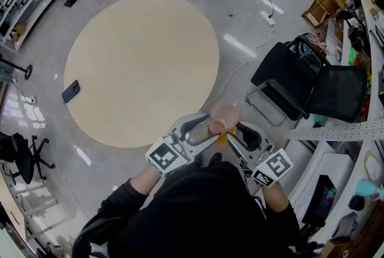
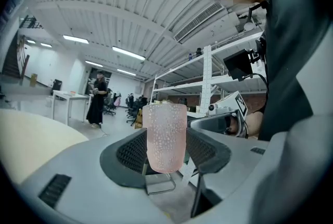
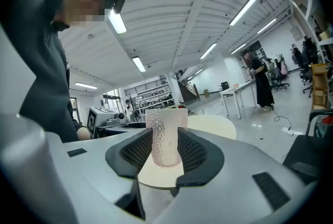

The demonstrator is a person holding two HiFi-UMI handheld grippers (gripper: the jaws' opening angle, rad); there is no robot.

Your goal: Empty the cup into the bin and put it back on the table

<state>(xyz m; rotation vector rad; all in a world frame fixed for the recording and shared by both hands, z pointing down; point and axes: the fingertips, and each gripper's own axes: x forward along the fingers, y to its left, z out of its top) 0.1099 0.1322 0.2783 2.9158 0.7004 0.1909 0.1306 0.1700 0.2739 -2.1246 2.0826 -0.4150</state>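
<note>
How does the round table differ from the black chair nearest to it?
The round table is pale beige, while the black chair is dark. The round table's top is one wide, curved surface. The black chair is smaller and has straight-edged panels on a thin metal frame. Both stand on the grey floor.

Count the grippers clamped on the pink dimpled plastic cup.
2. The left gripper clamps the pink dimpled plastic cup from one side, the right gripper from the other.
</note>
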